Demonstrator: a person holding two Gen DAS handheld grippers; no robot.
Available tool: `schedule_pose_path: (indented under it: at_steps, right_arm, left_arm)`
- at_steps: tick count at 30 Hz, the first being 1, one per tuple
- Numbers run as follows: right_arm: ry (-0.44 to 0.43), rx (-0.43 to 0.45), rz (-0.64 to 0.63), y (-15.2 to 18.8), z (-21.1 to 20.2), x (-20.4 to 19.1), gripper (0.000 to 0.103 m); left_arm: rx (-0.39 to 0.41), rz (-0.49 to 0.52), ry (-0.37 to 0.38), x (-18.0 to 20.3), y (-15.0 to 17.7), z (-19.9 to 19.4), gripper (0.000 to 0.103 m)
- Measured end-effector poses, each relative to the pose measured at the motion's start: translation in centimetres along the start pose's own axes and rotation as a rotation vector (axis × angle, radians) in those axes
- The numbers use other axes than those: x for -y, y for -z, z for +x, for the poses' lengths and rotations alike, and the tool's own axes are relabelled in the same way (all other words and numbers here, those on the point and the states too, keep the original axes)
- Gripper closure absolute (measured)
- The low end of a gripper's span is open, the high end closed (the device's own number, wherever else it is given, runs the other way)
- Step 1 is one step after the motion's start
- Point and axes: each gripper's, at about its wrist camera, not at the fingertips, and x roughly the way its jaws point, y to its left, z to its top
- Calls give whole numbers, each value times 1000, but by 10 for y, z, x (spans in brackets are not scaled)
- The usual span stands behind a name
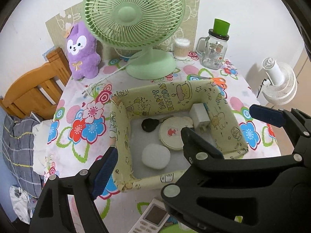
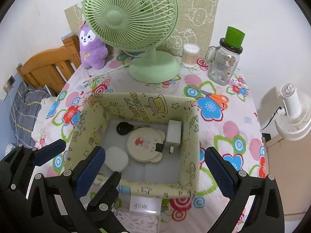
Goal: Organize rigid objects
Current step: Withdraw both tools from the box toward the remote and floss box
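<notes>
White pad (image 1: 156, 158) in box (image 1: 120, 128), below left gripper (image 1: 180, 145) (agape).

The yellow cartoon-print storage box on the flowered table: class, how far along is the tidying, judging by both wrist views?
Done: the yellow cartoon-print fabric box already holds a black key, a round cream compact, a white charger plug and a white pebble-shaped case.
In hand: nothing; left gripper and right gripper are both empty.
Left: the orange-handled scissors and the white remote control lie outside.
</notes>
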Motion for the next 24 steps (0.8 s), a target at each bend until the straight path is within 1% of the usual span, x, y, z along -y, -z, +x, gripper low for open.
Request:
schedule_pose_path:
  at_steps: [12, 24]
  right_arm:
    - [19, 23, 11, 14, -31, -6, 0]
    - [24, 33, 32, 33, -51, -14, 0]
  left_arm:
    - [32, 11, 9, 3, 13, -29, 17]
    - [51, 30, 9, 2, 30, -49, 17]
